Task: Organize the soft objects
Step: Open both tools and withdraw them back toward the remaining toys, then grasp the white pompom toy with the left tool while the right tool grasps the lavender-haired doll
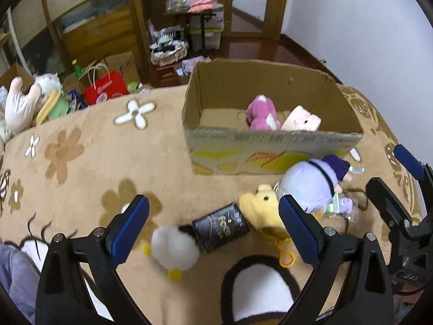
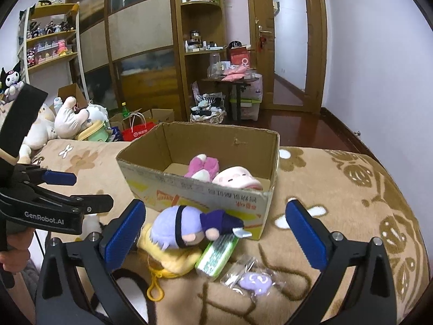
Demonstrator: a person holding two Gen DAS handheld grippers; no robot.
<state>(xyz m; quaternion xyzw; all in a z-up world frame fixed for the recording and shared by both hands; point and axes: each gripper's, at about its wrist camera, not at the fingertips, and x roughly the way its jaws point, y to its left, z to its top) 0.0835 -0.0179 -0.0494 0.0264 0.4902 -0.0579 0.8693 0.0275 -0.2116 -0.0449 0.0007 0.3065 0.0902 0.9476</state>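
Observation:
An open cardboard box [image 1: 273, 151] [image 2: 205, 197] stands on the brown flowered blanket, holding a pink plush [image 1: 261, 113] [image 2: 203, 166] and a pale pink plush [image 1: 301, 122] [image 2: 238, 180]. In front of it lie a lilac-haired doll [image 1: 311, 181] [image 2: 181, 227], a yellow bear plush [image 1: 259, 208] [image 2: 173, 257], a white duck plush [image 1: 173, 246] and a black pouch [image 1: 220, 226]. My left gripper [image 1: 213, 216] is open above the duck and pouch. My right gripper [image 2: 213, 227] is open and empty, hovering over the doll.
A green packet [image 2: 216, 254] and a small purple charm in clear wrap [image 2: 254, 280] lie by the doll. A pile of plush toys [image 2: 65, 122] sits at the blanket's far left edge. A red bag [image 1: 104, 86], shelves and a wooden cabinet stand beyond.

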